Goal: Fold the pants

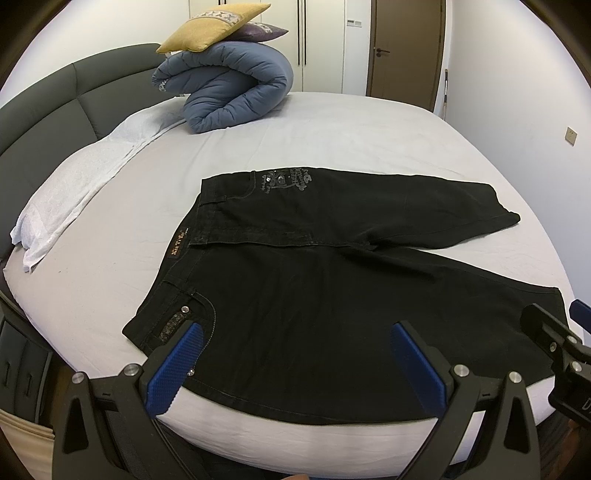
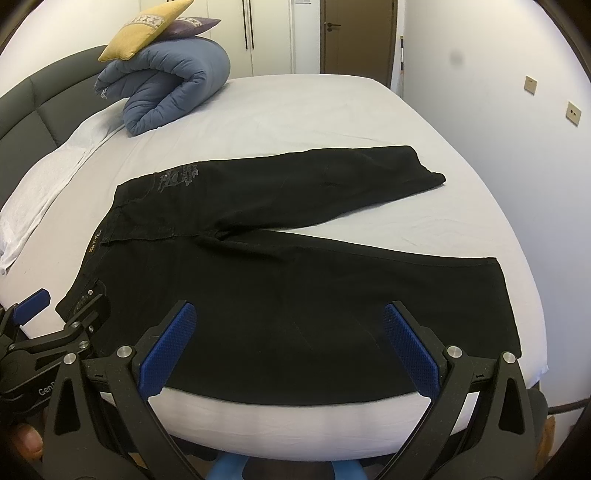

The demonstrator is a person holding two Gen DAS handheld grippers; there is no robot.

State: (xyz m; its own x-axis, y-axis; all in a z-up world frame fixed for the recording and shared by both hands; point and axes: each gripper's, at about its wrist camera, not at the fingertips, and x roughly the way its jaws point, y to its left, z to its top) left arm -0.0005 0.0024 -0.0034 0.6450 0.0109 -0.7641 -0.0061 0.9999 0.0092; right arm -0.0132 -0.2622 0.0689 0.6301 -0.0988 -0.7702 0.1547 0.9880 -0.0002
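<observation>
Black pants (image 1: 314, 280) lie flat on the white bed (image 1: 332, 125), waistband to the left, two legs spread apart to the right. A grey print marks the far hip. They also show in the right wrist view (image 2: 280, 266). My left gripper (image 1: 295, 343) is open and empty, hovering over the near edge of the pants by the front pocket. My right gripper (image 2: 290, 325) is open and empty over the near leg. Each gripper shows at the edge of the other's view, the right one (image 1: 561, 339) and the left one (image 2: 55, 325).
A rolled blue duvet (image 1: 229, 88) with a yellow cushion (image 1: 210, 26) on top sits at the far left of the bed. A white towel (image 1: 85, 184) lies along the dark headboard (image 1: 48, 107). A door (image 1: 406, 48) and wall stand behind.
</observation>
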